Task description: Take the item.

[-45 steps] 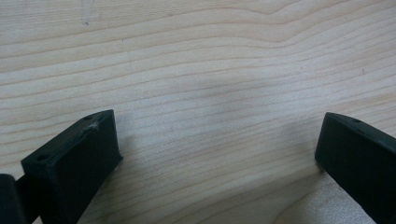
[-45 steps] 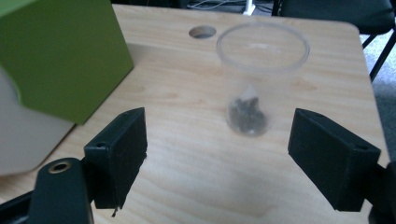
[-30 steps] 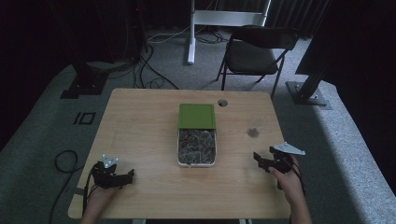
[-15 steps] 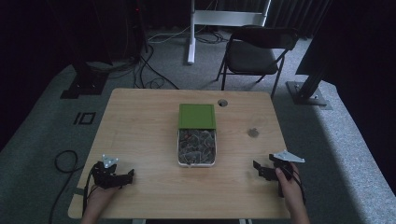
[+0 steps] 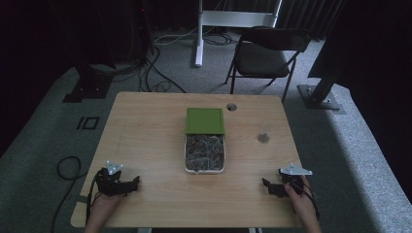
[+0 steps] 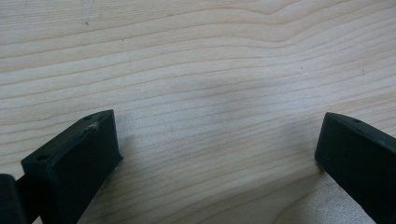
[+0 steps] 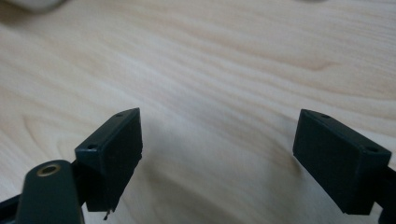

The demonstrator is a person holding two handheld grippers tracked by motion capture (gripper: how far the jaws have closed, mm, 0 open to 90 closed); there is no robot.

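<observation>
Between the two hand-held grippers, the white rectangular tray (image 5: 204,167) with green sliding lid lies lengthwise away from the person, equally far from wide-open, empty left gripper (image 5: 132,183) and right gripper (image 5: 266,185).

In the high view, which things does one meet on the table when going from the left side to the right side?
Left gripper → open tin with its green lid → dark spot on the wood → right gripper.
</observation>
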